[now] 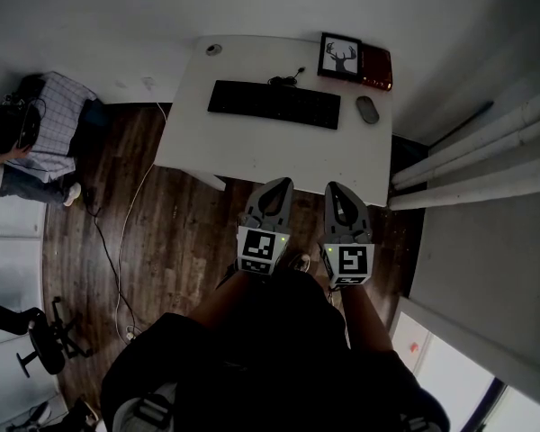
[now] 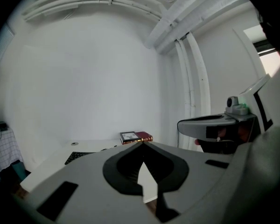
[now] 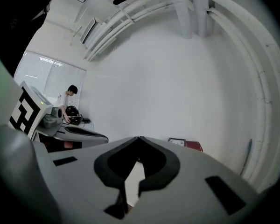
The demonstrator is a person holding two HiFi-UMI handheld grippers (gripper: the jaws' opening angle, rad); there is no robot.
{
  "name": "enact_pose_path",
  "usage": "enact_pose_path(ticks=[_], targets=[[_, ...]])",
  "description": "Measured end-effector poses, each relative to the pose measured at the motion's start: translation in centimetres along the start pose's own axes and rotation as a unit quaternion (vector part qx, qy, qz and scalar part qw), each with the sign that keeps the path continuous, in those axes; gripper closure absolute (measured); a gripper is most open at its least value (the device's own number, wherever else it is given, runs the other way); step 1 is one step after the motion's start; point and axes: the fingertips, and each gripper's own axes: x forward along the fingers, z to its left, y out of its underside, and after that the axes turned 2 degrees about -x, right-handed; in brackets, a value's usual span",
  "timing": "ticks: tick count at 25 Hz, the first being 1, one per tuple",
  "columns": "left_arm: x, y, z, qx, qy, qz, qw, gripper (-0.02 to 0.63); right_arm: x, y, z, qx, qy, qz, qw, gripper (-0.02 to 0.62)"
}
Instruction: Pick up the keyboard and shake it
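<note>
Head view looks down on a white table [image 1: 252, 151] against the wall, and the black keyboard [image 1: 273, 103] lies flat along the table's far half, with its cord running off its back edge. A grey mouse [image 1: 367, 109] sits on the table just right of the keyboard. At the table's far right corner a framed deer picture [image 1: 340, 57] lies partly on a red book [image 1: 378, 68]. A small round disc [image 1: 214, 49] is near the table's far left corner. The left gripper [image 1: 277, 185] and right gripper [image 1: 336, 188] are held side by side just short of the table's near edge, over the wood floor [image 1: 189, 241], pointing at the table and well apart from the keyboard. Each gripper's own view shows its jaws pressed tip to tip with nothing between them. A white cable [image 1: 117, 241] trails across the floor left of the table. Further left of the table a person [image 1: 36, 133] bends over a checked cloth.
</note>
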Motion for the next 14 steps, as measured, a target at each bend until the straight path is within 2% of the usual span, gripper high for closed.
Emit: enact_pose_path(ticks=[7,14], targets=[[0.2,-0.5,-0.1,0.006,0.005,0.000,1.0000,0.604,0.2,-1.1,-0.1,-0.011,0.005,-0.005,1.000,0.574],[-0.1,-0.3,-0.5,0.013,0.009,0.002,0.9999,0.604,-0.2,-0.2,0.1,-0.004,0.004,-0.003,1.000,0.574]])
